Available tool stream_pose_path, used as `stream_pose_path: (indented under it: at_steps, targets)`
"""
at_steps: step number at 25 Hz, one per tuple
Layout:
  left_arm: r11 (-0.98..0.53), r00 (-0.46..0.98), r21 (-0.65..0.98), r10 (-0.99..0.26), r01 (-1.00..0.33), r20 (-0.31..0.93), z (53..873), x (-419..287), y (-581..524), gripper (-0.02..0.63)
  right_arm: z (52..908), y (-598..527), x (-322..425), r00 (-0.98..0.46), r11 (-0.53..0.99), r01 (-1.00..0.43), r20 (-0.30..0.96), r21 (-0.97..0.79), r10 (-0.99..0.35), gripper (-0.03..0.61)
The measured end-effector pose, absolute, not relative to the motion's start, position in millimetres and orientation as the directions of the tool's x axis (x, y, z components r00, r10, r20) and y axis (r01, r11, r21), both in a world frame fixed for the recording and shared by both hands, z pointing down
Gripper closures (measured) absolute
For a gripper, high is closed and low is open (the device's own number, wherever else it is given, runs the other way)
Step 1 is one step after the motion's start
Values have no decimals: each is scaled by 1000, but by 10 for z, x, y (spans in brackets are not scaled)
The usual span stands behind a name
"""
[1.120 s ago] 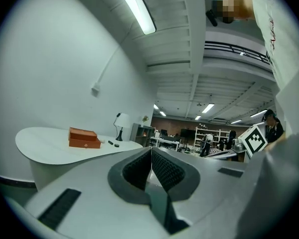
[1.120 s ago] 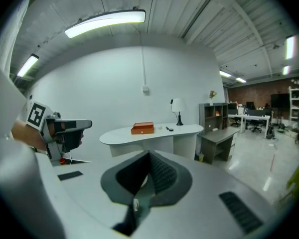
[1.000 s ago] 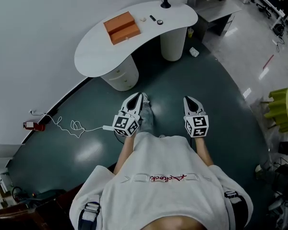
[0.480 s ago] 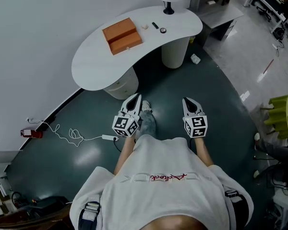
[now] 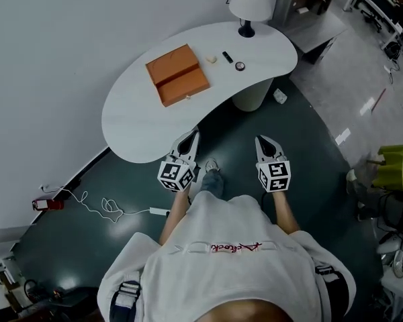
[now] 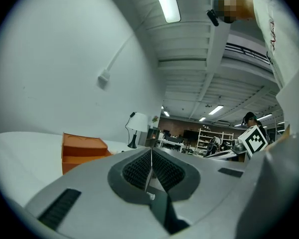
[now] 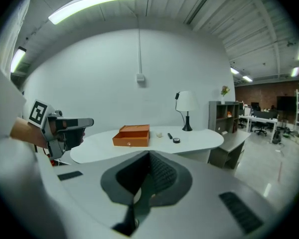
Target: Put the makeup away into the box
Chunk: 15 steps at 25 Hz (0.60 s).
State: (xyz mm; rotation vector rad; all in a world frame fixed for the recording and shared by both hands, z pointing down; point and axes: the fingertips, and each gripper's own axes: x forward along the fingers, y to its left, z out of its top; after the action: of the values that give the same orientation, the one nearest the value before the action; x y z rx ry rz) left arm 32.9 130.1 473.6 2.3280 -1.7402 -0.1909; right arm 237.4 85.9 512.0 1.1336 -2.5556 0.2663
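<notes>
I've walked closer to the table (image 5: 138, 126). Left gripper (image 5: 191, 135) and right gripper (image 5: 262, 141) both closed, empty. Makeup (image 5: 240, 66) sits on the tabletop, just right of the orange box (image 5: 177, 74).

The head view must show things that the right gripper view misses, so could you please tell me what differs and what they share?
Only the head view shows the person's white shirt and the white cable on the dark floor. Only the right gripper view shows the ceiling light strip and the wall socket. Both show the curved white table, the orange box, the lamp, the small makeup items and the left gripper.
</notes>
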Motion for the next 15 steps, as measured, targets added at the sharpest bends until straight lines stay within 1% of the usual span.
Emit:
stream_pose_path:
  at_steps: [8, 15]
  targets:
    - [-266, 289, 283, -956, -922, 42, 4722, -239, 387, 601, 5057, -64, 1695, -637, 683, -729, 398, -32, -661, 558]
    - [-279, 297, 275, -955, -920, 26, 4679, -677, -312, 601, 4991, -807, 1262, -630, 677, -735, 384, -16, -675, 558]
